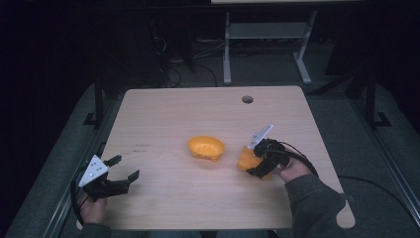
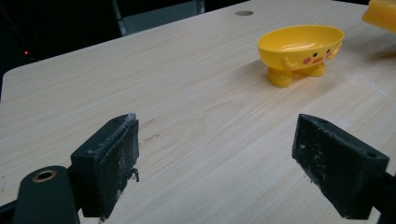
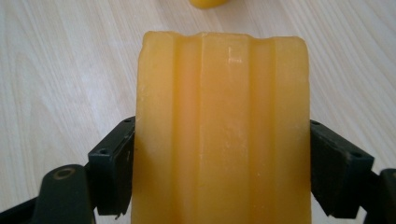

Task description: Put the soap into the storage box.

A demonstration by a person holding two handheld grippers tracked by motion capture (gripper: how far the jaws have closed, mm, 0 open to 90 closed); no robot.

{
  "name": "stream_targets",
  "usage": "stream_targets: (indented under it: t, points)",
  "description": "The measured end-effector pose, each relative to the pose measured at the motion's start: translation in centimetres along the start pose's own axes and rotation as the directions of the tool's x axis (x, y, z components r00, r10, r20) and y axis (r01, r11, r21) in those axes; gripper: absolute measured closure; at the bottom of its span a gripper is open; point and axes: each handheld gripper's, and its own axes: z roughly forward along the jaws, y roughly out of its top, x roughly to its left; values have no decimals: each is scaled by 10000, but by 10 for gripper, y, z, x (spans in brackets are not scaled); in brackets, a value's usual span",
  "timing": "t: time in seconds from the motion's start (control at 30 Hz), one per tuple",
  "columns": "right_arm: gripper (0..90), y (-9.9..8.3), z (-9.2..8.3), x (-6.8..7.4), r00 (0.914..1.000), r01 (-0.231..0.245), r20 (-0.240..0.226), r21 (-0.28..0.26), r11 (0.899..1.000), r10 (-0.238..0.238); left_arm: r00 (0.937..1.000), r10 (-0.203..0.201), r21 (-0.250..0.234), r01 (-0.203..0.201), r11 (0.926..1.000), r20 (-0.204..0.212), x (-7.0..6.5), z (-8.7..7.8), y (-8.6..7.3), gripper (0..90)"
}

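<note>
From the high view I could make out little beyond the table (image 1: 163, 109); the room behind it was nearly black, with only the legs of a second desk (image 1: 267, 44) showing. My right gripper (image 1: 253, 159) covered much of the yellow block (image 1: 245, 158), so only its left part showed there, near the table's right edge and well apart from the bowl (image 1: 205, 147) at the middle.

The right gripper view gave me more: the right gripper (image 3: 222, 163) had its jaws pressed against the two long sides of the block (image 3: 222, 135), holding it. The block's lower end was cut off by the bottom of that view, so I could not tell its full length. Shallow grooves ran down its face, and its long axis ran straight away from the gripper, the far end pointing toward a yellow scrap at the top edge, too cropped for me to identify. I could read no brand or writing on the block.

My left gripper (image 1: 121, 169) rested near the table's left front corner, and in the left gripper view the left gripper (image 2: 215, 158) stood wide apart with bare wood between the jaws. The bowl (image 2: 301, 51) stood upright on stubby feet there, with a small painted face and pink cheeks, no lettering. The block (image 2: 380, 14) was clipped at that view's upper right corner.
</note>
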Motion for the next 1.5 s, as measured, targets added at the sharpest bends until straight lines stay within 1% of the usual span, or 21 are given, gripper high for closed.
stream_targets:
  t: [0.03, 0.07, 0.1, 0.23, 0.33, 0.47, 0.57, 0.67, 1.07, 1.2, 1.37, 1.5]
  points:
    - [205, 4, 1, 0, 9999, 118, -1, 24, 9999, -118, 10000, 14, -2, -14, 10000, -2, 0, 0, 0, 139]
    - [205, 4, 1, 0, 9999, 118, -1, 24, 9999, -118, 10000, 14, -2, -14, 10000, -2, 0, 0, 0, 139]
    - [205, 9, 2, 0, 9998, 205, -57, 27, 9998, -205, 10000, 11, 0, -11, 10000, -3, 0, 0, 0, 139]
    - [205, 14, 2, -2, 9997, 219, -132, -74, 9997, -220, 10000, -45, -28, 45, 10000, -9, 0, -1, 0, 139]
    - [205, 19, 2, -3, 9994, 331, -68, 20, 9995, -331, 10000, -44, -18, 44, 10000, -7, 0, -1, 0, 139]
    - [205, 22, 2, -4, 9994, 326, -86, -14, 9995, -327, 10000, -20, -32, 20, 10000, -10, 0, -1, 0, 139]
    - [205, 26, 3, -4, 9990, 455, -49, 17, 9990, -455, 10000, -6, -5, 6, 10000, -4, 0, -1, 0, 139]
    - [205, 28, 4, -4, 9992, 388, -77, -28, 9992, -389, 10000, 0, -11, 0, 10000, -2, 0, -1, 0, 139]
    - [205, 28, 6, -6, 9991, 403, -112, -23, 9992, -403, 10000, 89, 14, -89, 10000, -25, 0, 0, 0, 139]
    - [205, 33, 6, -5, 9987, 491, -99, 68, 9988, -490, 10000, 68, 1, -68, 10000, -21, 0, 0, 0, 139]
    - [205, 41, 5, -6, 9975, 697, -91, 92, 9975, -696, 10000, 29, 12, -29, 10000, -26, 0, -1, 0, 139]
    - [205, 43, 7, -6, 9972, 743, -98, 46, 9972, -743, 10000, 18, -26, -19, 10000, -52, 0, -1, 0, 139]
